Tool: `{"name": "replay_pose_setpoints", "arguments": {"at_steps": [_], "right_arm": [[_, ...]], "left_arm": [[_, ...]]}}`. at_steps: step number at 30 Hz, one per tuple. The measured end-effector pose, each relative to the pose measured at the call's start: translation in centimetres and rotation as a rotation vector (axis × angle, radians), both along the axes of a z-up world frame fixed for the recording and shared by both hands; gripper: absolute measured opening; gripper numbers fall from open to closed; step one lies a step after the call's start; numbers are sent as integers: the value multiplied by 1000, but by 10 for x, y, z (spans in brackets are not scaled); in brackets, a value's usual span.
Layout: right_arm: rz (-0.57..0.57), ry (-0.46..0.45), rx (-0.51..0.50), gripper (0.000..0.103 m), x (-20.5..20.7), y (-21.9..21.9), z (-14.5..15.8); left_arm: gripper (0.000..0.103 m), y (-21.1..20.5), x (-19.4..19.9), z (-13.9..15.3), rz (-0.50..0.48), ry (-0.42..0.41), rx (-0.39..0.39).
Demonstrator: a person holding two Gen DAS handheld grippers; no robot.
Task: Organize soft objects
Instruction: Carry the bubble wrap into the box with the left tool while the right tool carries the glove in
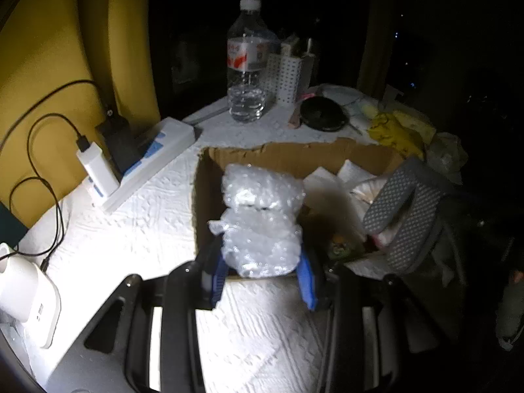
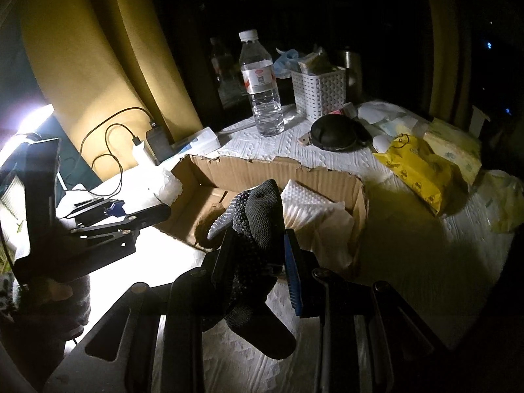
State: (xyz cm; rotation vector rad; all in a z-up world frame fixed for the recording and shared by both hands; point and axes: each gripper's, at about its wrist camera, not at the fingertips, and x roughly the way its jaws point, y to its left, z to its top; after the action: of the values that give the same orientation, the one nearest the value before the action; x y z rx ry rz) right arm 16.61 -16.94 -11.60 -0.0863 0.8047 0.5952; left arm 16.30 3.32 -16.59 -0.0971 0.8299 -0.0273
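A crumpled wad of clear bubble wrap [image 1: 260, 219] is being gripped between the blue-padded fingers of the left gripper [image 1: 262, 273], at the near wall of the torn-edged brown cardboard box [image 1: 294, 154]; the wad is reaching over the box's left half. A dark grey knitted glove with pale grip dots [image 2: 255, 232] is being clamped by the right gripper [image 2: 258, 262], above the box's near edge, with the cuff end hanging below the jaws. White foam sheets and crumpled paper [image 2: 314, 206] are being held in the box's right part, while its left floor is being left bare. The box is lying on a table covered in white embossed paper [image 1: 157, 216]. Open table surface is being shown along the box's left side and in front of it. Behind the far rim, a clear plastic water bottle [image 2: 262, 95], a white perforated basket [image 2: 319, 93] and a black round pouch [image 2: 334, 132] are standing apart from the box. A yellow plastic bag [image 2: 416, 163] is lying near its right corner. A white power strip [image 1: 150, 160] is lying left of the box, well clear.
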Motion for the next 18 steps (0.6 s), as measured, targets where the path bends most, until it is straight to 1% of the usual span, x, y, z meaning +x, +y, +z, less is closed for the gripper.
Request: {"name": "replay_pose_setpoints", "arguments": {"at_steps": [12,15,17,18], "right_arm": [[1,-1,-7,29,23,9,0],[6,-2,-10,29,27,13,0],[9,-3,-10,29,29,15,0],[11,-3,-10,29,30,17,1]], "left_arm": [[39,8,22,-19,32,48,11],[42,9,23,-20,35,51,7],[52,9,23,-19,29,46,0],[52,10,23,-19,31,44,-2]]}}
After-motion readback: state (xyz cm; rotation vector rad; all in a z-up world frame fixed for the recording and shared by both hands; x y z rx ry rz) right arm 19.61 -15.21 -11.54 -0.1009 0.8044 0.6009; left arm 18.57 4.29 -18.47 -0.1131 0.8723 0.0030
